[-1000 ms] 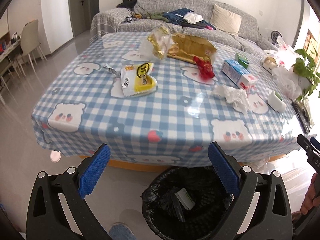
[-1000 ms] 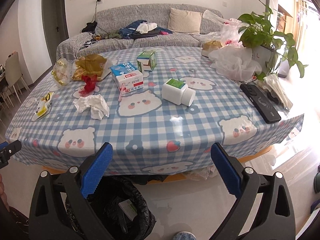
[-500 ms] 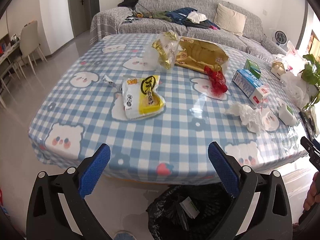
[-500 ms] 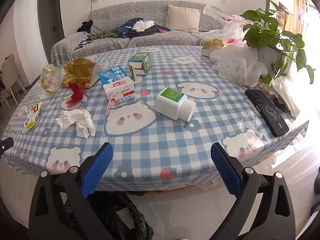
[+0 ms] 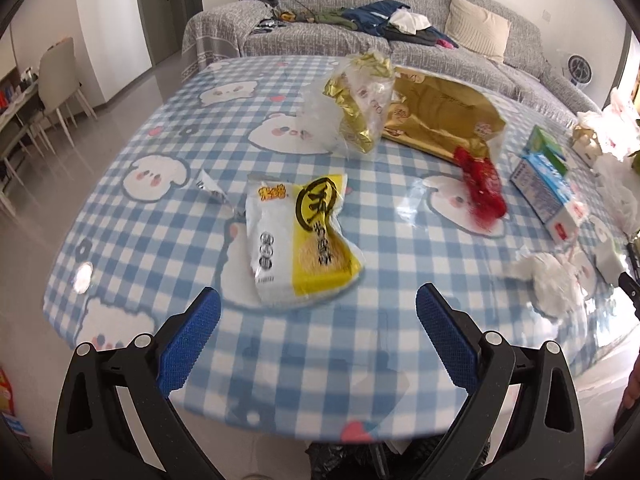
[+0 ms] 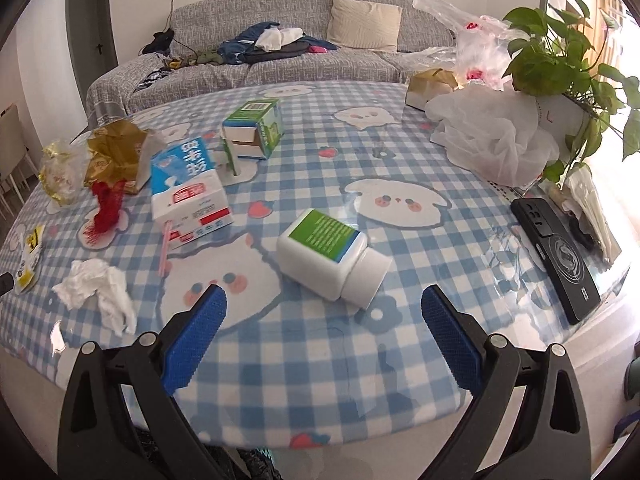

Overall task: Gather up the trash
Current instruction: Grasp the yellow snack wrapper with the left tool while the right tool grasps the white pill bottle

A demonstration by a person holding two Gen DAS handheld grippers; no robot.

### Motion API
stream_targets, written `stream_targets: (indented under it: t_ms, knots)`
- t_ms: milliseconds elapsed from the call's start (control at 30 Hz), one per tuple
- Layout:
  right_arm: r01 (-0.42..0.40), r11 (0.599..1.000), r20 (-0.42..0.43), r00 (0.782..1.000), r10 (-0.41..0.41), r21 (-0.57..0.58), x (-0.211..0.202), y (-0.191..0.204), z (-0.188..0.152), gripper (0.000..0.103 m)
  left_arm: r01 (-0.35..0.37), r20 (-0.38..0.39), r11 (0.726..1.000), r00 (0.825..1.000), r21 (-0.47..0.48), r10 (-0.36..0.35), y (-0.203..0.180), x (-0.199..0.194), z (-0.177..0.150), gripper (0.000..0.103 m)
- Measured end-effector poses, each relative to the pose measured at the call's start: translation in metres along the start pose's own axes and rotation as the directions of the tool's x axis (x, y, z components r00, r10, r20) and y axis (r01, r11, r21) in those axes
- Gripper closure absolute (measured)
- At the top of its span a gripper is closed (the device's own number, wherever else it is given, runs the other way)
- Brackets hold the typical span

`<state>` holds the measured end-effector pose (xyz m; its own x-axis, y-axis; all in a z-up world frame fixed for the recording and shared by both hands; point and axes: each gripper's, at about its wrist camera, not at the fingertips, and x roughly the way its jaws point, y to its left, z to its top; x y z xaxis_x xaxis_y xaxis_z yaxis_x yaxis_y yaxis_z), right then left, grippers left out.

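Note:
My left gripper point(image 5: 318, 310) is open and empty, just short of a yellow and white snack wrapper point(image 5: 298, 236) lying on the checked tablecloth point(image 5: 280, 364). My right gripper point(image 6: 322, 314) is open and empty, just short of a white pill bottle point(image 6: 332, 256) lying on its side. Other trash on the table: a crumpled tissue point(image 6: 98, 294), a red net point(image 5: 482, 188), a gold bag point(image 5: 436, 120), a clear bag with gold foil point(image 5: 358, 104), a blue milk carton point(image 6: 188, 192) and a green box point(image 6: 254, 128).
A black phone point(image 6: 560, 256), a potted plant point(image 6: 560, 60) and white plastic bags point(image 6: 492, 136) sit at the table's right side. The black bin bag point(image 5: 360, 466) shows only as a sliver under the table's near edge. A grey sofa point(image 5: 360, 28) stands behind.
Both grippers have risen and moved forward over the table's edge. The wrapper and the pill bottle are now much closer, and the bin has dropped almost out of view.

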<state>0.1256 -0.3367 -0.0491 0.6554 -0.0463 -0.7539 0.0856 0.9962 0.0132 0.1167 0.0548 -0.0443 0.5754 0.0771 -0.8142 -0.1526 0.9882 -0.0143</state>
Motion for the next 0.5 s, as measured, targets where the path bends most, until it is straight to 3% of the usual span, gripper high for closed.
stream_targets:
  t_ms: [500]
  knots:
    - [-0.008,1.0,-0.031,0.999,0.008,0.0,0.042,0.005,0.016,0.023,-0.017,-0.056,1.0,0.998,-0.023,0.015,0.01,0.054,0.025,0.013]
